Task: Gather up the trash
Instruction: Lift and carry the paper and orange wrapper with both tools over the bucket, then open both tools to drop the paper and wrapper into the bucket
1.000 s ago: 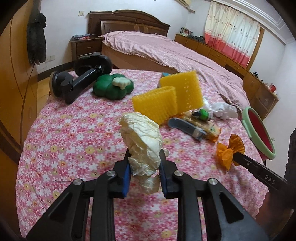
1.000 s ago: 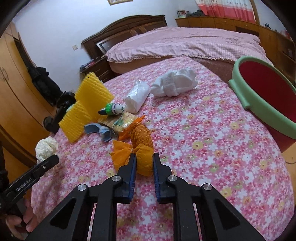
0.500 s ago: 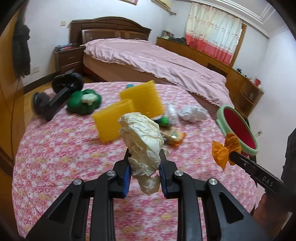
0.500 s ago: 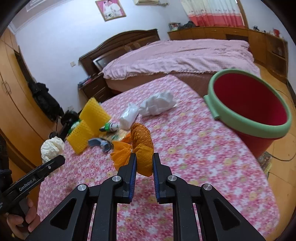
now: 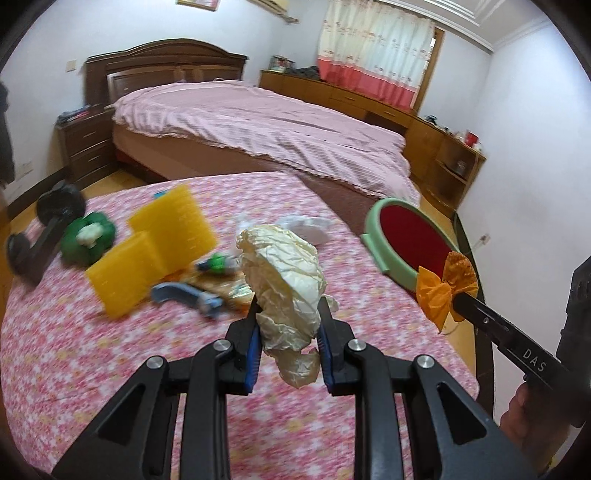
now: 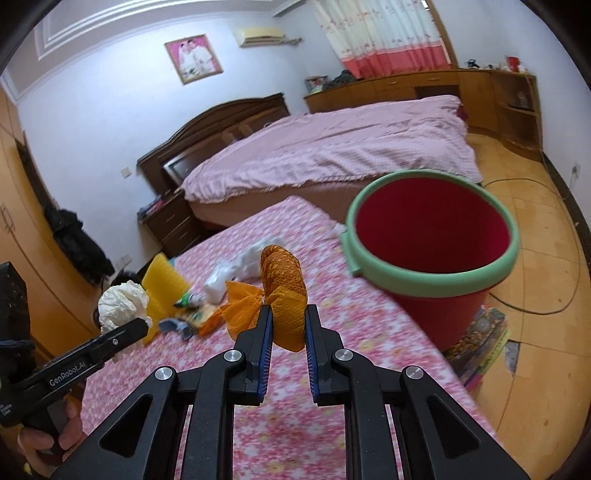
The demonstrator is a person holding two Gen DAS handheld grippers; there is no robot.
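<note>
The worktop (image 5: 92, 354) wears a pink cloth printed with small flowers and fills the near part of both views. Above it, the left gripper (image 5: 288, 328) is clenched on a crumpled cream wad of paper (image 5: 284, 273), which sticks up between the blue pads. The right gripper (image 6: 289, 325) is clamped on an orange mesh bag (image 6: 284, 291), its knotted tail flaring to the left.

On the cloth toward the far left lie two yellow ribbed foam pieces (image 5: 162, 243), a green toy (image 5: 86, 240), a black dumbbell-like object (image 5: 40, 232), a grey-blue tool (image 5: 184, 295) and some blurred packets. A white crumpled bag (image 5: 306, 229) lies further back, near the worktop's far edge.

Off the worktop's right edge stands a red bucket with a pale green rim (image 6: 432, 236), on a tiled ochre floor (image 6: 535, 229) beside a patterned mat (image 6: 480, 336).

Beyond the worktop is a bed (image 5: 258, 122) under a pink striped cover, with a dark wooden headboard (image 5: 162, 66) and a nightstand (image 5: 85, 147) at its left. Low wooden cabinets (image 5: 351, 99) run along the far wall beneath a white-and-red curtain (image 5: 373, 51). A framed picture (image 6: 192, 58) and an air conditioner (image 6: 260, 35) hang on the pale wall.
</note>
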